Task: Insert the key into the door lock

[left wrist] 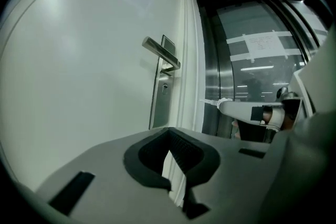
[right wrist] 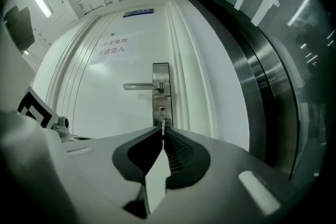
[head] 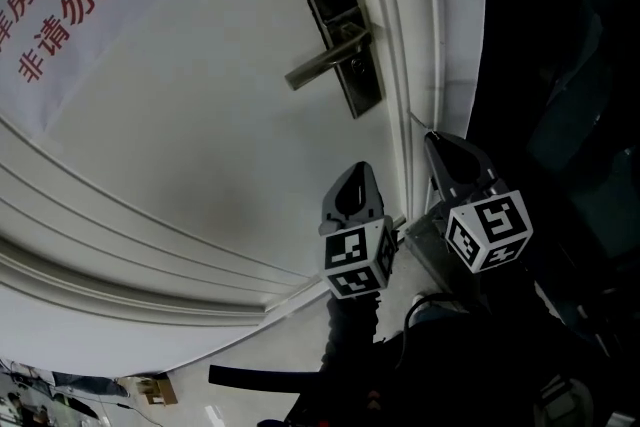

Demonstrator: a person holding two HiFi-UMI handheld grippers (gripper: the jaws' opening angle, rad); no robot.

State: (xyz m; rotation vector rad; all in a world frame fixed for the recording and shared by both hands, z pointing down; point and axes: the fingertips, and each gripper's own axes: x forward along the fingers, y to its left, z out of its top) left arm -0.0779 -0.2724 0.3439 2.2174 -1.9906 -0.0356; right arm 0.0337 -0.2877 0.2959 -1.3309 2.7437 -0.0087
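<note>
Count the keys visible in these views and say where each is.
1. The key sticks out of the shut jaws of the right gripper, aimed at the keyhole of the door lock and not yet inserted. The left gripper, also shut, holds none.

Key (right wrist: 163,126) near door lock (right wrist: 161,107), not inserted

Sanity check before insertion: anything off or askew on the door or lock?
Nothing stands out. Lever handle sits level, lock plate straight and intact, keyhole unblocked. Right gripper is shut on the key, not yet inserted.
</note>
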